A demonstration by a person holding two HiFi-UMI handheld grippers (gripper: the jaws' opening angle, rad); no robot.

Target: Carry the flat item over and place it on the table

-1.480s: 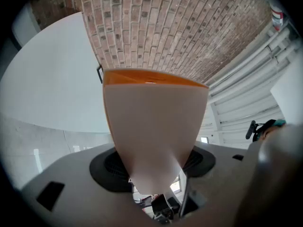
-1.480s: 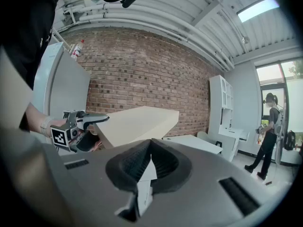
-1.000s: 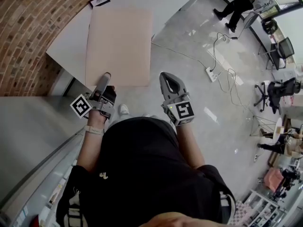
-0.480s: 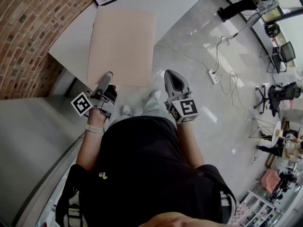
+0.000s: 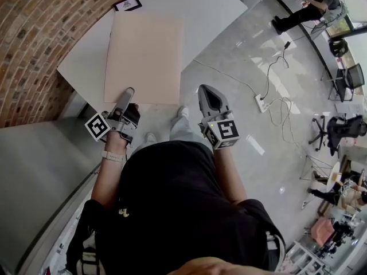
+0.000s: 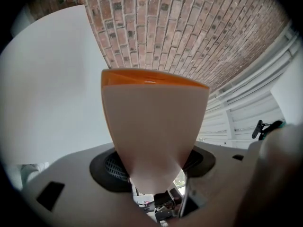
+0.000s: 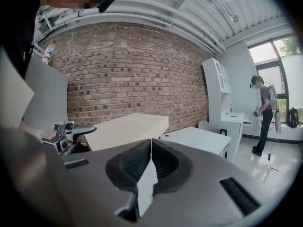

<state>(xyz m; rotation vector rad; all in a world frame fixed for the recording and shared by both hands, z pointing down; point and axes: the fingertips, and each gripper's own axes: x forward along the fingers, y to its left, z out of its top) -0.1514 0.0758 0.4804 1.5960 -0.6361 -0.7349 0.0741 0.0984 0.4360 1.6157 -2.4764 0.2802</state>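
The left gripper (image 5: pixel 126 95) has its jaws clamped on the near edge of the flat board (image 5: pixel 143 56), a pale peach sheet. In the left gripper view the sheet runs straight out from between the jaws to its orange far edge. The right gripper (image 5: pixel 207 91) has its jaws pressed together on nothing and hangs off the bench's near corner, over the floor, just beside the board's near right corner without touching it.

Most of the board lies over the white bench (image 5: pixel 200 4), and only its near strip juts past the bench's front edge towards the person. In the right gripper view it looks raised above the bench, not resting flat on it.

The carry therefore seems nearly done. Lowering the board onto the bench and letting go are left.
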